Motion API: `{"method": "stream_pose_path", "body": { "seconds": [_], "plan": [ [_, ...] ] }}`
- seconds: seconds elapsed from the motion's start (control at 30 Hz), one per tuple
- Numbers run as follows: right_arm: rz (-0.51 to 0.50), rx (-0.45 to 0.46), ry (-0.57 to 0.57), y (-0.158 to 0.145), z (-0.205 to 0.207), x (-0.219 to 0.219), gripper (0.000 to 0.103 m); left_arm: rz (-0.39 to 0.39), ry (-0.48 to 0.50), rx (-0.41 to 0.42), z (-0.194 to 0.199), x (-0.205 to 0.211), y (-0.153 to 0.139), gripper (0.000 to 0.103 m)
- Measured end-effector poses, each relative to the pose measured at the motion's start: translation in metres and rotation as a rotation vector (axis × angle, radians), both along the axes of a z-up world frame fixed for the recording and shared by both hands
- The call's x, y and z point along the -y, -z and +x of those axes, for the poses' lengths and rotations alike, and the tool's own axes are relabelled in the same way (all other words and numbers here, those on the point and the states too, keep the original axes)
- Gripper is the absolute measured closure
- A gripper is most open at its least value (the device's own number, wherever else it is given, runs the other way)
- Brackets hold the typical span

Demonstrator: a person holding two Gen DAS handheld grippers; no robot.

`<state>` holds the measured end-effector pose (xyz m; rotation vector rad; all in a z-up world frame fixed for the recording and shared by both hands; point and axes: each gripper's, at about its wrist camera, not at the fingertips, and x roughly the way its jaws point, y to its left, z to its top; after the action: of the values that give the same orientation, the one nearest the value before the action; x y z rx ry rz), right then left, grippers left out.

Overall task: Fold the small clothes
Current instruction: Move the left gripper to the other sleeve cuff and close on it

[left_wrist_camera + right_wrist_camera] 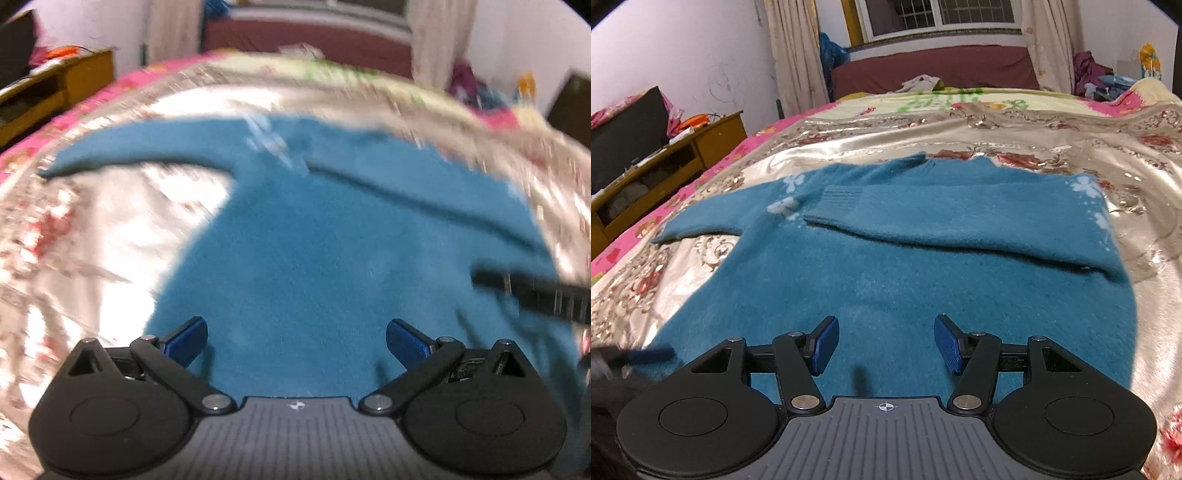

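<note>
Teal sweater (886,266) flat on the bed (1071,177), one sleeve (960,214) folded across; next, probably the spread sleeve (713,214); left hand-held gripper (296,341) and right hand-held gripper (886,343) both apart, empty; pinch cuff, lay it across flat.

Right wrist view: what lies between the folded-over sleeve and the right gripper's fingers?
Only the sweater's own teal body. From the folded sleeve down to the open right gripper the knit is bare in the right wrist view.

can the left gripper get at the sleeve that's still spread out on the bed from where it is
Probably yes: the left gripper is open and empty, and the unfolded sleeve lies flat on the bedspread with nothing on it.
</note>
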<state>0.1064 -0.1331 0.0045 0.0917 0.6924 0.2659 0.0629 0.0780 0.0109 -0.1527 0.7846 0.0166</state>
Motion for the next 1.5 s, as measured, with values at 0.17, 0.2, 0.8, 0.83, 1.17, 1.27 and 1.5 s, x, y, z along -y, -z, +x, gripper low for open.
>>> {"method": "stream_pose_path", "body": {
  "seconds": [0.17, 0.2, 0.8, 0.83, 1.17, 1.27, 1.5],
  "plan": [
    [0.005, 0.007, -0.025, 0.002, -0.005, -0.014, 0.046, 0.035, -0.150, 0.090, 0.012, -0.064, -0.031, 0.000],
    [0.002, 0.009, -0.034, 0.003, -0.005, -0.018, 0.046, 0.032, -0.194, 0.095, 0.018, -0.083, -0.034, 0.000],
    [-0.032, -0.037, -0.101, 0.031, 0.018, -0.077, 0.042, -0.110, -0.508, 0.195, 0.105, -0.255, -0.003, 0.003],
    [-0.036, -0.040, -0.101, 0.033, 0.019, -0.078, 0.042, -0.132, -0.518, 0.195, 0.110, -0.260, 0.000, 0.006],
    [-0.036, -0.033, -0.095, 0.040, 0.022, -0.080, 0.038, -0.302, -0.583, 0.173, 0.133, -0.292, 0.026, 0.022],
    [-0.035, -0.028, -0.096, 0.041, 0.021, -0.081, 0.037, -0.368, -0.612, 0.168, 0.138, -0.295, 0.036, 0.028],
    [-0.008, -0.018, -0.095, 0.043, 0.020, -0.077, 0.036, -0.479, -0.643, 0.197, 0.125, -0.291, 0.044, 0.029]
  ]
}}
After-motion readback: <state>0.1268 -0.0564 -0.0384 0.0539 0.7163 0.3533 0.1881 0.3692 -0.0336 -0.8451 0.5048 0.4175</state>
